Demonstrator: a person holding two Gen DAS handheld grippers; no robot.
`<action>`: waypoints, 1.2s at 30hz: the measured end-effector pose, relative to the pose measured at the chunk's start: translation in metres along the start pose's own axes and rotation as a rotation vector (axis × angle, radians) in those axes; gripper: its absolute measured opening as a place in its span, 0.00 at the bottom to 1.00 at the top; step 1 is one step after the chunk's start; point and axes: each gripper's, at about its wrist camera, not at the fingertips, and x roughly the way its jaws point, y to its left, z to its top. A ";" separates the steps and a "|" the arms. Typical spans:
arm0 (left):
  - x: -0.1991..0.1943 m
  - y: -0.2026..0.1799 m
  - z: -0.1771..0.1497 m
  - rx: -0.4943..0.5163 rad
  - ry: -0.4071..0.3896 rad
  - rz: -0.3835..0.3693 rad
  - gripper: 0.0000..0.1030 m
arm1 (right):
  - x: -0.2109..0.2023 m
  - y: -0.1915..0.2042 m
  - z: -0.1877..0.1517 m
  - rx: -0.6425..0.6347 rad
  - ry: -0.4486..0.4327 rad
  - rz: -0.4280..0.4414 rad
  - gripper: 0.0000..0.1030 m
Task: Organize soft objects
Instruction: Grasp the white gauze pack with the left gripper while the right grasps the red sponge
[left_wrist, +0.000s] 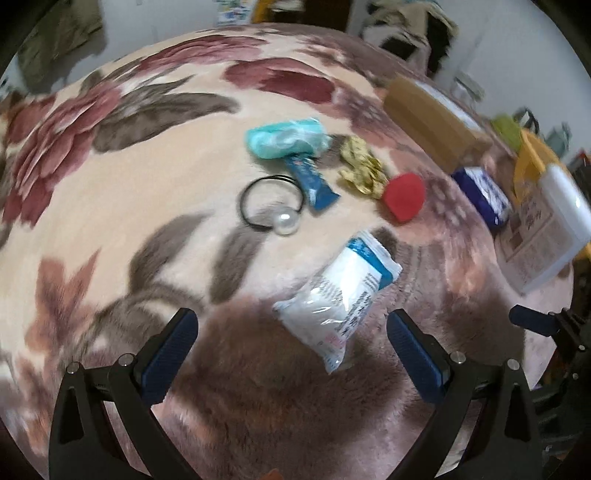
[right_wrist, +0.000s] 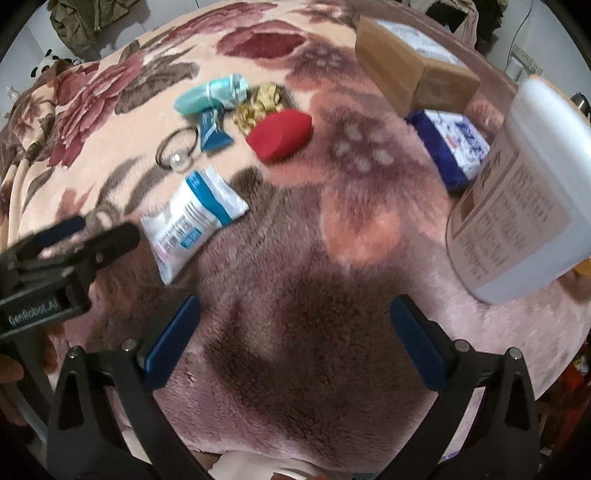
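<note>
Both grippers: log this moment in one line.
left gripper open above white packet | right gripper open, empty | hair tie, red pouch on blanket

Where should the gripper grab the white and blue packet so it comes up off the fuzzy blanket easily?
Probably across its narrow width, near the middle. The white and blue packet lies flat and slanted on the blanket, long and thin, so the open left gripper could come straight down from above, one finger on each long edge. The ends are crinkly sealed flaps that might slip.

Floral plush blanket (right_wrist: 314, 332) – white pouch (right_wrist: 192, 218), hair tie (right_wrist: 177, 147), red pouch (right_wrist: 279, 134), teal pack (right_wrist: 210, 96), cardboard box (right_wrist: 413, 70), blue packet (right_wrist: 448, 147)
</note>
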 end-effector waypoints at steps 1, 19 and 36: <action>0.006 -0.006 0.002 0.033 0.010 0.007 0.99 | 0.003 -0.001 -0.002 0.002 0.007 0.000 1.00; 0.025 0.008 0.002 -0.061 0.007 -0.015 0.48 | 0.016 -0.019 0.008 0.100 -0.019 -0.014 1.00; 0.027 0.069 -0.006 -0.229 0.007 0.000 0.59 | 0.042 0.001 0.104 0.181 -0.109 0.025 0.79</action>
